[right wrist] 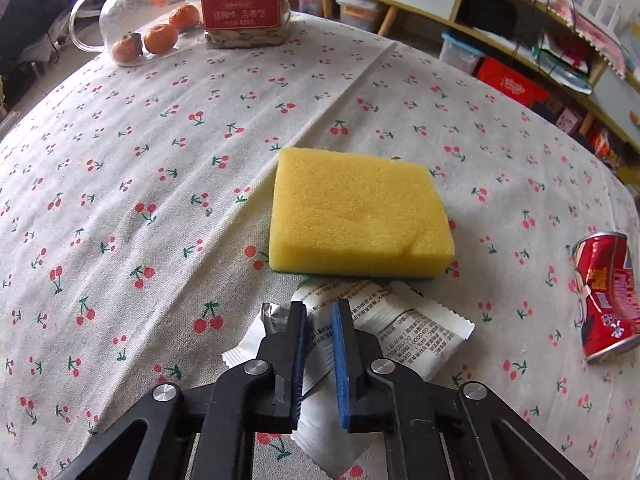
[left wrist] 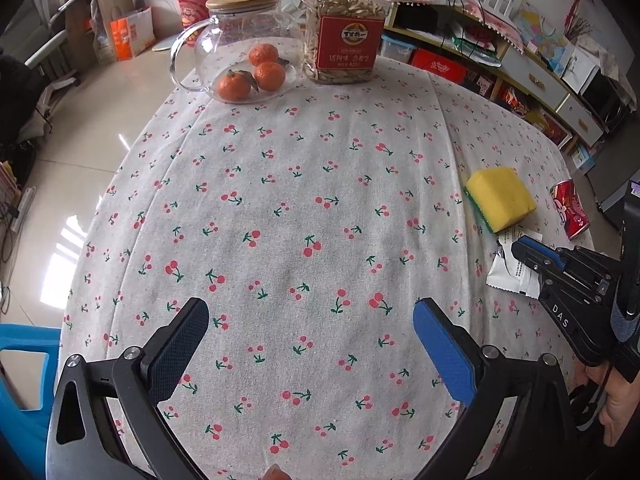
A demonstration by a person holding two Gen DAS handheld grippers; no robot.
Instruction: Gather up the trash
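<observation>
A crumpled white wrapper (right wrist: 420,324) lies on the cherry-print tablecloth (right wrist: 160,160), just in front of a yellow sponge (right wrist: 356,212). My right gripper (right wrist: 320,308) is shut on the wrapper's left part, with foil showing between its blue pads. In the left wrist view, the right gripper (left wrist: 520,246) sits at the right edge on the wrapper (left wrist: 508,276). A dented red can (right wrist: 604,292) lies on its side to the right. My left gripper (left wrist: 311,308) hovers open over bare cloth, with nothing between its fingers.
At the table's far end stand a glass jug (left wrist: 240,48) with three tangerines and a jar of seeds (left wrist: 344,28). A blue chair (left wrist: 20,360) is beside the table at the left. Cluttered shelves (left wrist: 540,80) run along the right. A person's hand (left wrist: 616,404) holds the right gripper.
</observation>
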